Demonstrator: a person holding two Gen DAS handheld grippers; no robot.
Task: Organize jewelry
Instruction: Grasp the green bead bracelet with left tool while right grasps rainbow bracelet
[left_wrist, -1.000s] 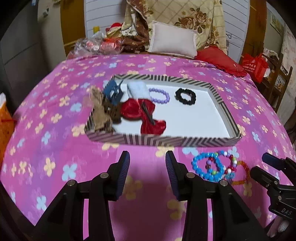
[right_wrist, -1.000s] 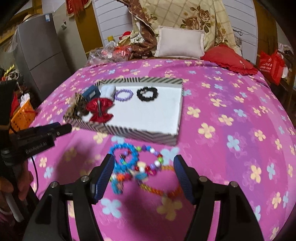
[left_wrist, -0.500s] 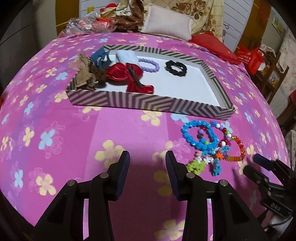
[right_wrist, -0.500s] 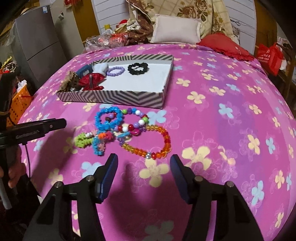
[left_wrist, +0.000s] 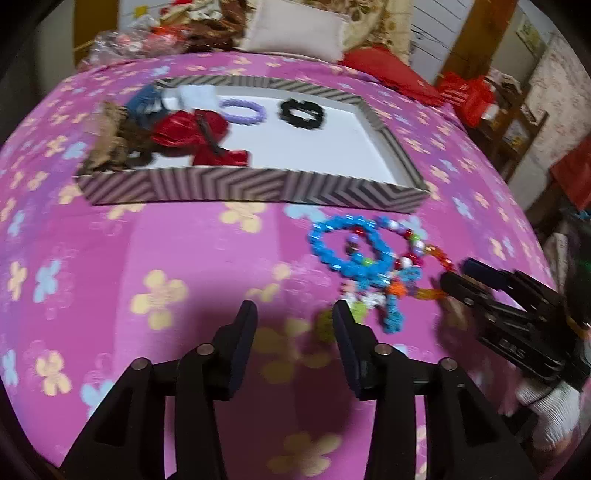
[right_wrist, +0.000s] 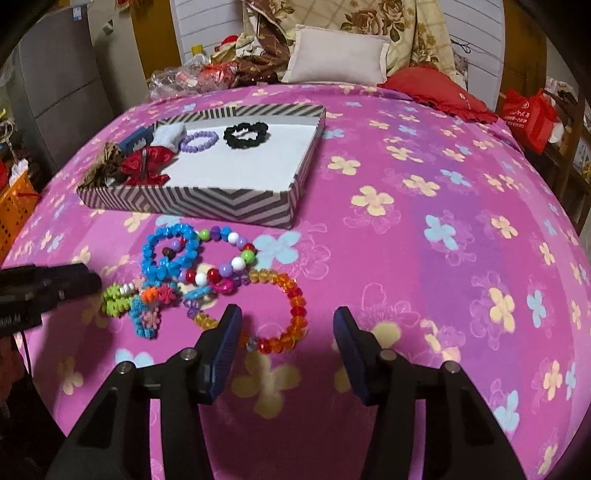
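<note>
From the left wrist view, the left tool (left_wrist: 293, 325) hung with its fingers apart and nothing between them, low over the pink flowered bedspread (left_wrist: 110, 266) on the near side of the striped tray (left_wrist: 258, 190). In the tray lay a red bow (left_wrist: 199, 134), a brown bow (left_wrist: 110, 142) at its left end, a blue clip (left_wrist: 147, 105), a white cloth piece (left_wrist: 195, 94), a purple bead bracelet (left_wrist: 243, 112) and a black scrunchie (left_wrist: 301, 114). In front of the tray's right half a tangle of jewelry rested on the bedspread, led by a blue bead bracelet (left_wrist: 349, 249); the picture was blurred here, so finer pieces could not be told apart. The right tool (left_wrist: 456, 280) reached in from the right, its tips close beside the orange beads of the tangle. From the right wrist view, the right tool (right_wrist: 286, 328) stood open, its left finger (right_wrist: 227, 332) just at the rim of an orange bead bracelet (right_wrist: 295, 306) whose loop lay partly between the fingers. Nearer the tray (right_wrist: 221, 205) lay the blue bead bracelet (right_wrist: 170, 251), a multicolored bead bracelet (right_wrist: 232, 264) and green, orange and blue fuzzy pieces (right_wrist: 144, 306) all touching. The left tool (right_wrist: 66, 284) showed at the left edge of this view, beside the fuzzy pieces; its opening could not be judged from this side.
</note>
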